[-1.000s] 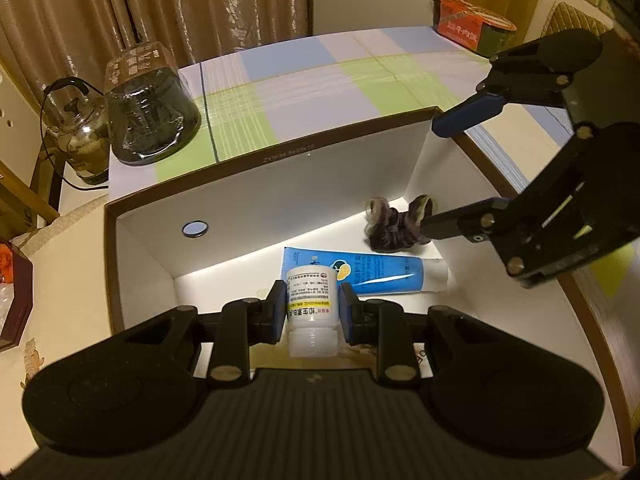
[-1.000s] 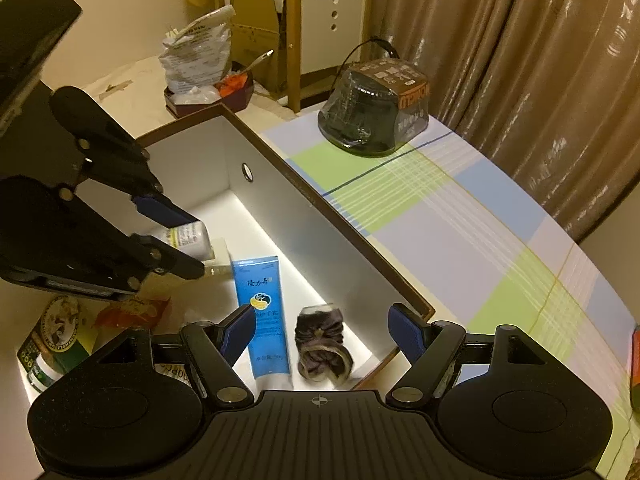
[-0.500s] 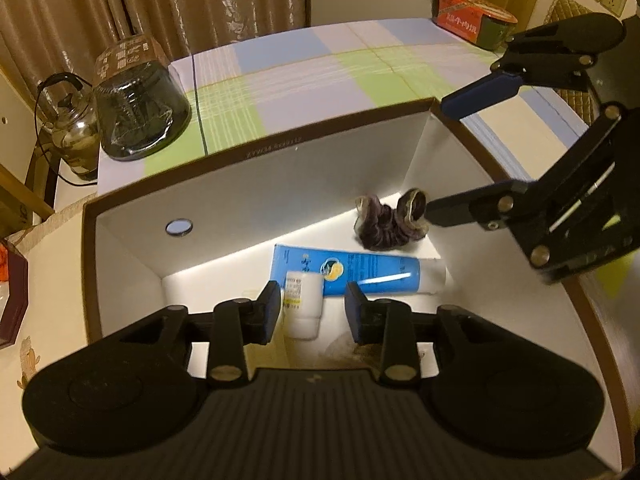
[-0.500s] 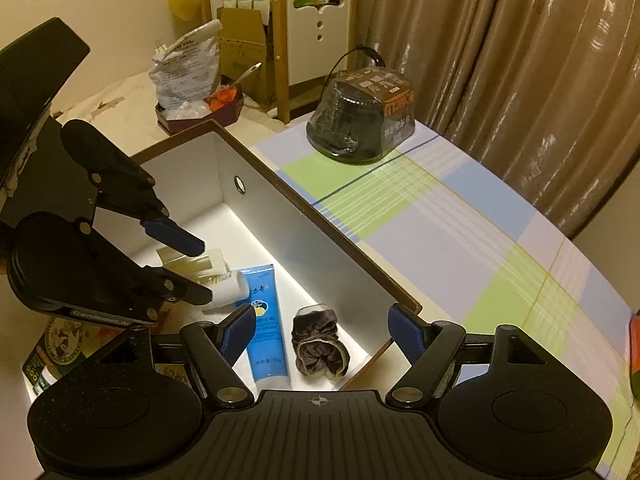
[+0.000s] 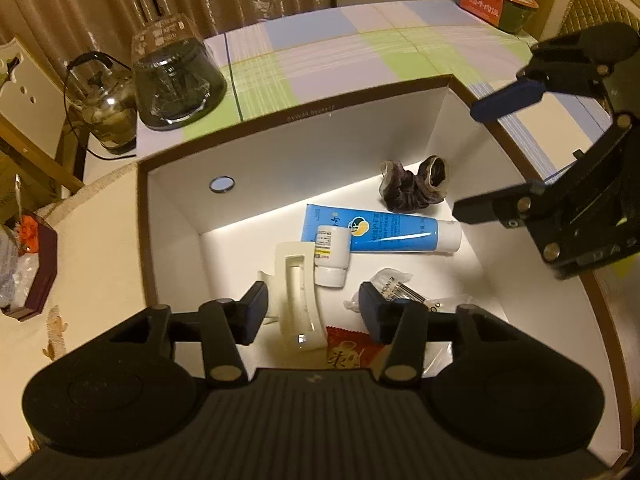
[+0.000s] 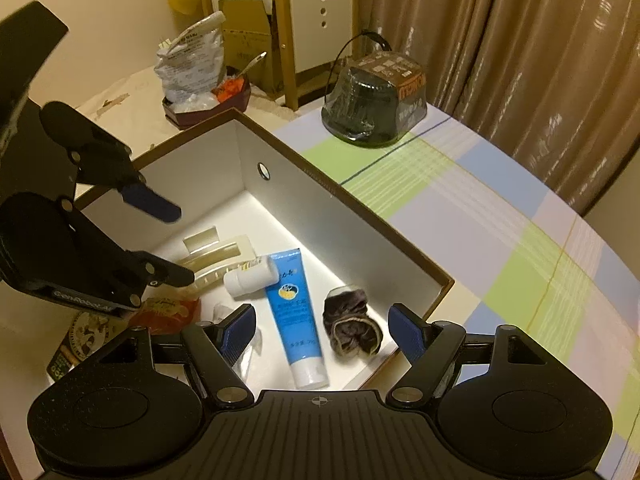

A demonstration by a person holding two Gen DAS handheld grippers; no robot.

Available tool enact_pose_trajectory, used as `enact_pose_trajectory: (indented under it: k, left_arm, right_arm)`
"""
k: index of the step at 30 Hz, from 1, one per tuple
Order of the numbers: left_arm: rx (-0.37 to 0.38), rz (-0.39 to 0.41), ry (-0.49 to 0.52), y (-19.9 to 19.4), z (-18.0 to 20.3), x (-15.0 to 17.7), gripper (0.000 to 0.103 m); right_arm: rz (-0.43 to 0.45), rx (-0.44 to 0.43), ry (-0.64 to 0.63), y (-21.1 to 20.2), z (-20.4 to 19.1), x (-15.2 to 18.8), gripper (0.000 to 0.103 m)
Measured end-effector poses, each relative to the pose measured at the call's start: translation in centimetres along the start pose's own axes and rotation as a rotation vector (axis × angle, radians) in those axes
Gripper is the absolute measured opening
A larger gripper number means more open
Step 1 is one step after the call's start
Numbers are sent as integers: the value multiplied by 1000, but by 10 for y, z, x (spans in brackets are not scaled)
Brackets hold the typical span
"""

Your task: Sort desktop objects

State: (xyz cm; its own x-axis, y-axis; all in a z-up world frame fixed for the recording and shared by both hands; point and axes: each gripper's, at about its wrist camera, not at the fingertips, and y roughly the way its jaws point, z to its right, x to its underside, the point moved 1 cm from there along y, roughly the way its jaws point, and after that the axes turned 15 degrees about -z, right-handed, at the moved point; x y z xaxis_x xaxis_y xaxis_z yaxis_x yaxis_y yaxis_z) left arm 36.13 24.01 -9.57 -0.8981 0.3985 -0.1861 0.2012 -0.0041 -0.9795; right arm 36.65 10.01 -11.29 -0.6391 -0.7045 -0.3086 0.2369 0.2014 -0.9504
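A white box with a brown rim (image 5: 360, 92) (image 6: 352, 196) holds the sorted items. A small white bottle (image 5: 331, 257) (image 6: 251, 277) lies on its side, leaning on a blue tube (image 5: 380, 229) (image 6: 294, 312). Beside the bottle rests a cream hair clip (image 5: 298, 292) (image 6: 208, 262). A dark scrunchie (image 5: 414, 188) (image 6: 352, 328) sits near the box's corner. My left gripper (image 5: 312, 314) (image 6: 176, 244) hangs open above the box, empty. My right gripper (image 6: 322, 332) (image 5: 476, 160) is open over the box's other end, holding nothing.
A clear packet (image 5: 394, 286) and a red sachet (image 5: 348, 350) lie in the box. On the checked tablecloth (image 6: 480, 220) stands a wrapped dark bowl (image 5: 176, 80) (image 6: 374, 104). A glass kettle (image 5: 102, 110), a snack tray (image 6: 206, 100) and an instant-noodle bowl (image 5: 496, 0) stand around.
My left gripper opened and let the white bottle go; it dropped and now lies against the blue tube. Both grippers rose away from the box floor.
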Motion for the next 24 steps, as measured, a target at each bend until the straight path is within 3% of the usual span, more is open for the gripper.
enact_pose_trajectory:
  k: [18, 24]
  left_arm:
    - [-76, 80, 9, -44, 12, 11, 63]
    - [-108, 97, 0, -57, 17, 20, 69]
  right_arm:
    - [11, -21, 118, -27, -17, 23, 76]
    - [7, -25, 218, -38, -21, 31, 76]
